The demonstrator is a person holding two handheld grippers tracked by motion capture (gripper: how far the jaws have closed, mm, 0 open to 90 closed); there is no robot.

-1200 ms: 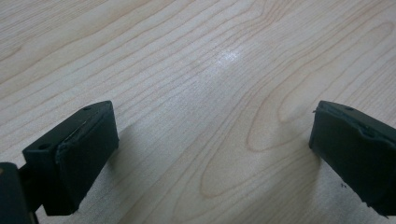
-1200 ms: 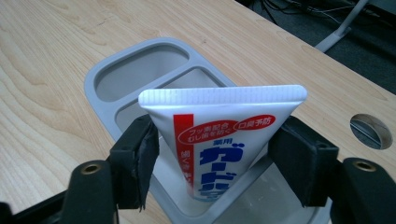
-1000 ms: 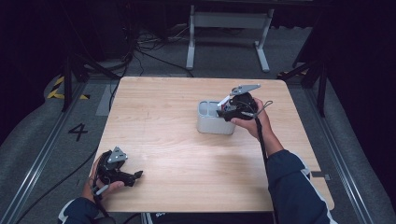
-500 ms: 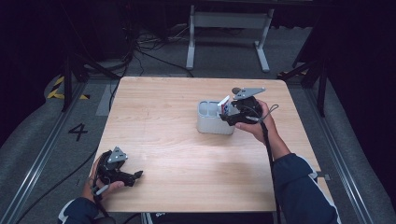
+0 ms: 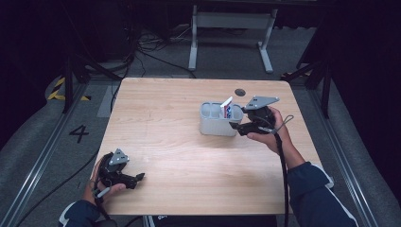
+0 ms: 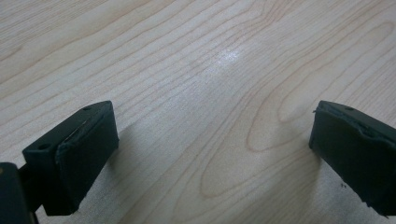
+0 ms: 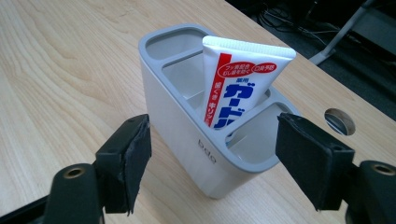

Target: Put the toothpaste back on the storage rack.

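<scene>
A grey holder [image 5: 215, 126] with several compartments stands right of the table's middle. A white toothpaste tube [image 5: 226, 109] with red and blue print leans in one of its compartments. My right gripper [image 5: 237, 127] sits just right of the holder, jaws open and pointing at it, touching nothing. In the right gripper view the holder [image 7: 187, 121] and the tube [image 7: 238, 93] lie beyond the open right gripper [image 7: 219, 158]. My left gripper [image 5: 138, 178] rests at the table's front left corner. It is open over bare wood, as the left gripper view [image 6: 210, 154] shows.
The wooden table [image 5: 165, 109] has a round cable hole [image 5: 240, 92] behind the holder, also seen as a hole [image 7: 339, 121] in the right gripper view. Cables and a metal frame stand on the dark floor beyond the far edge.
My right gripper has drawn back to the right, off the holder, and the tube now stands free in its compartment. The left gripper has stayed put.
</scene>
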